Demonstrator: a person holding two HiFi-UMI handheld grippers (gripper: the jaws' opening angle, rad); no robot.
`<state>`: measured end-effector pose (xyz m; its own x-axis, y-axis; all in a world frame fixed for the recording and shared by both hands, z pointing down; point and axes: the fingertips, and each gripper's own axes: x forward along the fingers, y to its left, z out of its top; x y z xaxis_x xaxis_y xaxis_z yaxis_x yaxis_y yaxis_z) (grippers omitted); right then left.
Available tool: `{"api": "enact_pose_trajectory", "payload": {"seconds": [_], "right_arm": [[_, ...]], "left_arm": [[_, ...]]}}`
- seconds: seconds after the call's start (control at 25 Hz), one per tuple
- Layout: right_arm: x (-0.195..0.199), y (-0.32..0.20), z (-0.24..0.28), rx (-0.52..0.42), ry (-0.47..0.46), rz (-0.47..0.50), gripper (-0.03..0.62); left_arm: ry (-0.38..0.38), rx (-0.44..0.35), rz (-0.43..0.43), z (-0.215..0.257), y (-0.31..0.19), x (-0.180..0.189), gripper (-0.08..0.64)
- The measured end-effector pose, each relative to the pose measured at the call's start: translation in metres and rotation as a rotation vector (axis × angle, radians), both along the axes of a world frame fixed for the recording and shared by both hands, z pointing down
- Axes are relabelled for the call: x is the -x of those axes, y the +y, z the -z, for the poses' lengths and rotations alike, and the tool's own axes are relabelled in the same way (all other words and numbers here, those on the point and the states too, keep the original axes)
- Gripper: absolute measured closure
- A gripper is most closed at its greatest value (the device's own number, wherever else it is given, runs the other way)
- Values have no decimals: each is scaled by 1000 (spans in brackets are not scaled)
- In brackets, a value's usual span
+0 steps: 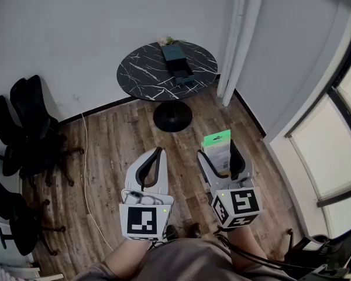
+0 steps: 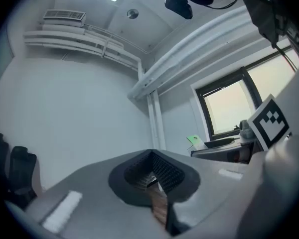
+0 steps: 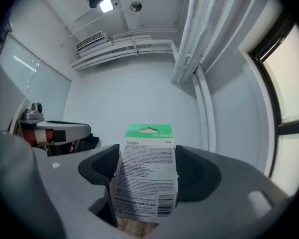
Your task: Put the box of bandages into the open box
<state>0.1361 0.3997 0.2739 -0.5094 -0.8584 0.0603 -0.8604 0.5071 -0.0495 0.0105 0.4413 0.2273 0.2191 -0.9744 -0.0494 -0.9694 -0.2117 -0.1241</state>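
Slippage was your main worry here. Your right gripper [image 3: 148,167] had its jaws pressed onto the two narrow sides of the box of bandages [image 3: 145,183], which stood upright between them with its green tab above the pads. The carton looked like light card. By my judgement, a harder squeeze could have buckled it, and a slacker one could have let it tilt or drop onto the wooden floor [image 1: 117,133].

The open box [image 1: 178,63] lay on the round black table [image 1: 140,69], well apart from you near the far wall, with bare boards between. A carry that long gave the grip time to shift. The opening also looked narrow from the head view, so a tilted carton could have caught the rim or shoved the open box along the table.

Your left gripper [image 1: 155,157] had its jaws brought together on nothing and was held just beside the right one. It could have steadied the open box, but only if you had parted the jaws first.

A thin cable [image 1: 85,157] trailed over the floor to your left, near the chairs [image 1: 29,116], and drifting that way could have tripped you
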Motion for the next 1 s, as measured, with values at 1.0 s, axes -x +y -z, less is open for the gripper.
{"api": "enact_pose_trajectory", "payload": {"seconds": [1.0], "right_arm": [[-4,-102,-32,39,-40,82,210]], "left_arm": [[-37,34,62,-29,-100,-3,560]]}}
